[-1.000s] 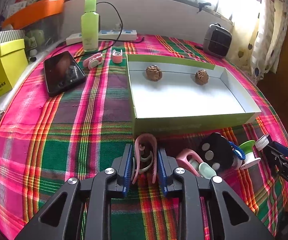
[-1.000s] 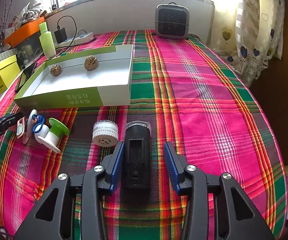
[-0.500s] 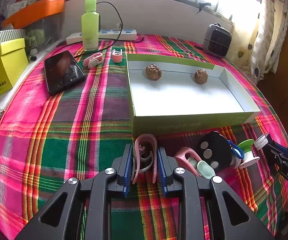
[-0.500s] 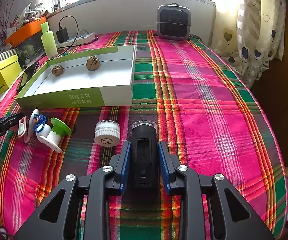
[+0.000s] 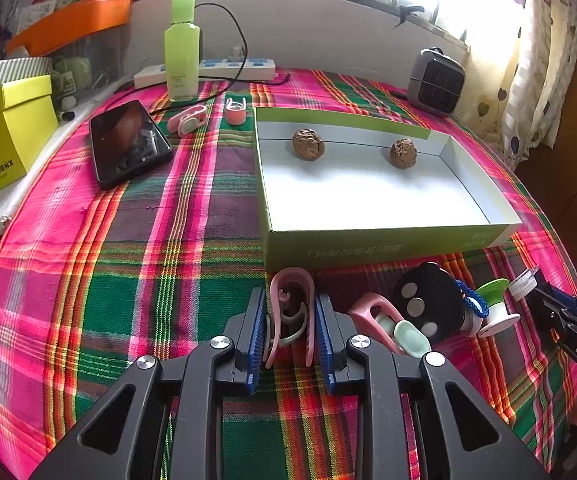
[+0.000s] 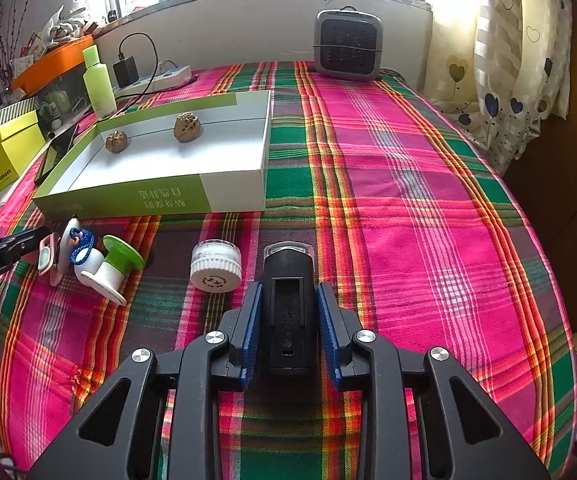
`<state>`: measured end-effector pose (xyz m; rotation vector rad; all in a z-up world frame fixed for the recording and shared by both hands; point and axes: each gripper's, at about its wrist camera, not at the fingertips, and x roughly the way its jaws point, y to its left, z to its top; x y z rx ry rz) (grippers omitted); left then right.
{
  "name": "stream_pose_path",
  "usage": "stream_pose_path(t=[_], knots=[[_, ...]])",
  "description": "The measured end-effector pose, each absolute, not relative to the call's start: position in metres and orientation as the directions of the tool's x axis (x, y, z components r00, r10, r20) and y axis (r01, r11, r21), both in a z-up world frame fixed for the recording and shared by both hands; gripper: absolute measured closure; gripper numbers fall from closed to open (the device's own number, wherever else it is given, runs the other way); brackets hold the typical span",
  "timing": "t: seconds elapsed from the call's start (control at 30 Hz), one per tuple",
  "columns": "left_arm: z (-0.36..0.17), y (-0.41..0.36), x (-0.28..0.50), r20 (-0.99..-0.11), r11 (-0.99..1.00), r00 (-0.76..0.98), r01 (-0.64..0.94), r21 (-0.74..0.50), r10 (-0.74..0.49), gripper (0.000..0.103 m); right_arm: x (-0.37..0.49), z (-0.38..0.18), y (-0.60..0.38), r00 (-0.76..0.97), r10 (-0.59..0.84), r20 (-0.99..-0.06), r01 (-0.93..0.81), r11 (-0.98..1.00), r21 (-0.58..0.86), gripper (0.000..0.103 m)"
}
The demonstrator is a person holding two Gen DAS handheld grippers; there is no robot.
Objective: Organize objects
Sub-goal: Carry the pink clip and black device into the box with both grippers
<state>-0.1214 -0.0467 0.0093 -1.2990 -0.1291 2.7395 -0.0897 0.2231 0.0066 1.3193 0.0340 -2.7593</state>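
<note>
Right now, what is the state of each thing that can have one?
left gripper: shut on pink clip
right gripper: shut on black device
green box: open, holds two walnuts
phone: screen dark
white jar: lying on side

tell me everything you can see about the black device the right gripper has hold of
The black device is a blocky, matte, plastic-looking body lying flat on the plaid tablecloth, its long axis pointing away from the camera. A clear rounded cap sits on its far end; its top face has a recessed rectangular slot and a small port near the close end. The right gripper is shut on it, blue pads pressing both long sides. A white ribbed jar lies just beside it, apart.
</note>
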Motion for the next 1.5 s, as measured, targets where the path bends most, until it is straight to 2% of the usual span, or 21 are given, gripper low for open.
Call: stream_pose_path(t=[0.77, 1.5], knots=[[0.042, -0.042, -0.113, -0.730, -0.988, -0.667, -0.077, -0.132, 0.150, 0.081, -0.091, 0.040, 0.223, -0.670, -0.122, -0.732, 0.126, -0.991, 0.050, 0.074], [0.059, -0.006, -0.183, -0.729, -0.977, -0.651, -0.139, -0.159, 0.211, 0.081, -0.166, 0.056, 0.187, -0.635, -0.221, -0.740, 0.228, -0.969, 0.093, 0.074]])
